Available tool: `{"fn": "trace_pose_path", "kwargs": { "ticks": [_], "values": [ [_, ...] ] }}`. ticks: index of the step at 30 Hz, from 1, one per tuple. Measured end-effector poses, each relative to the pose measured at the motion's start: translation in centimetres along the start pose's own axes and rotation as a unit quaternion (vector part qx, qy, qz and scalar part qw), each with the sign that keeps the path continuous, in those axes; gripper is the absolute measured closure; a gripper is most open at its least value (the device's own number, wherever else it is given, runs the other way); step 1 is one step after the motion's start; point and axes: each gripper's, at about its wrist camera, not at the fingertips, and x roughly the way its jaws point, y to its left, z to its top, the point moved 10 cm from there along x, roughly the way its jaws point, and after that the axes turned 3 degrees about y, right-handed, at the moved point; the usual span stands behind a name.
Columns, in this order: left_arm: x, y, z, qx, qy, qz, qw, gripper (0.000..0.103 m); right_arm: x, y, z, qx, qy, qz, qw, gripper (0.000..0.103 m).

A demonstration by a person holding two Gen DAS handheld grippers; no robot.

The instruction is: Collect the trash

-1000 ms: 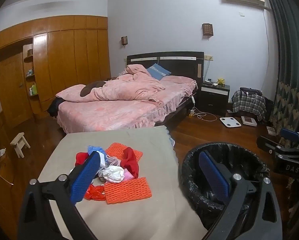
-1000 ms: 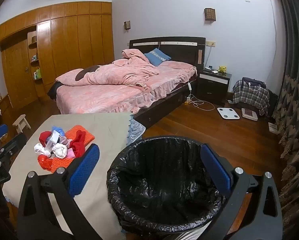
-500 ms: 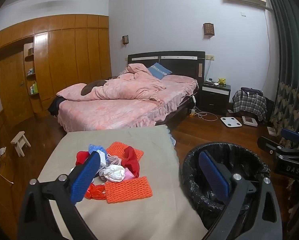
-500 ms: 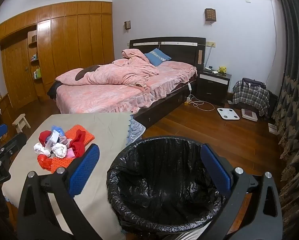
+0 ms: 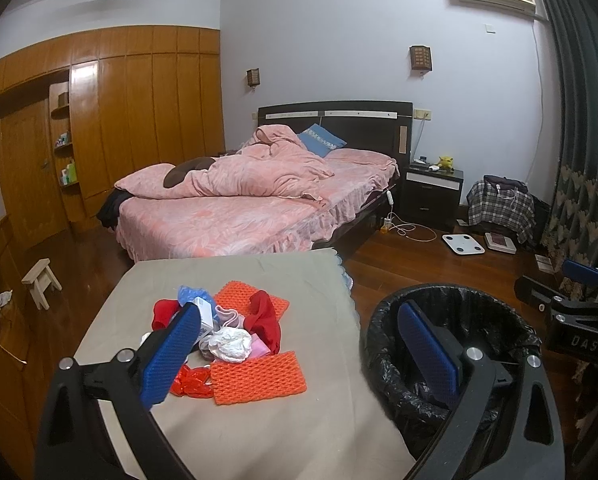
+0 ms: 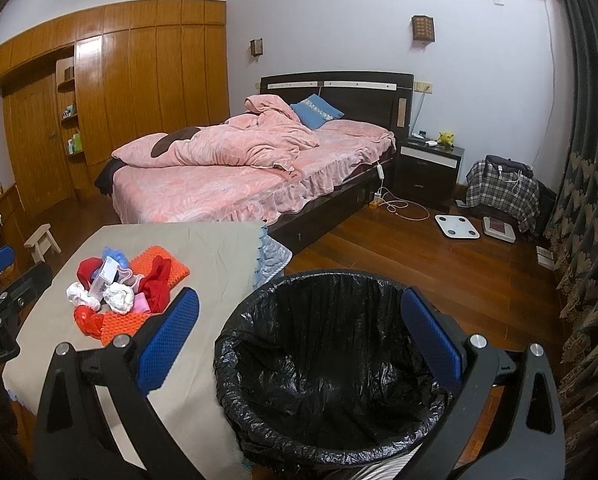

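Left gripper hangs over the tabletop, jaws wide open, nothing between them. Trash pile sits just ahead of it, toward the left pad: red scraps, a small white carton, crumpled white paper, and two orange foam nets. Near net lies flat closest to the jaws, long axis running left-right across the approach, so its short width faces the jaw gap; judgement: an easy first pick if the left gripper drops straight forward and down. Far net is partly buried under a red cloth. Moving right: the bin, black liner, stands off the tabletop's right edge, on the floor side; from what the right view shows of it, it looks empty. Right gripper hovers above the bin mouth, jaws also wide open and empty; the pile is well off to its left, past its left pad. So left gripper is clearly the nearer one to the trash, right one the nearer to the bin. Coming move likely turns on a left-side grab, then a rightward carry over the tabletop edge into the bin. Nothing collected yet, as far as I can see.
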Motion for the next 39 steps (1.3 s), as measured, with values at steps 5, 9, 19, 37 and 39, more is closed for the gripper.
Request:
{"fn": "trace_pose_path", "kwargs": {
  "ticks": [5,9,19,37,39],
  "values": [
    [0.01,0.02,0.01,0.0,0.001,0.0,1.0,0.006,0.05,0.03,-0.01,0.0,0.0,-0.001,1.0,0.005],
    [0.02,0.03,0.02,-0.001,0.001,0.0,1.0,0.006,0.07,0.1,0.01,-0.001,0.001,-0.001,1.0,0.005],
    [0.02,0.03,0.03,-0.001,0.002,-0.001,1.0,0.006,0.1,0.15,0.05,-0.001,0.001,-0.001,1.0,0.005],
    [0.04,0.02,0.02,-0.003,0.003,-0.001,1.0,0.006,0.27,0.21,0.01,-0.002,0.001,-0.001,1.0,0.005],
    [0.05,0.03,0.03,-0.003,0.003,-0.001,1.0,0.006,0.69,0.96,-0.43,-0.003,0.002,0.0,1.0,0.005]
  ]
}}
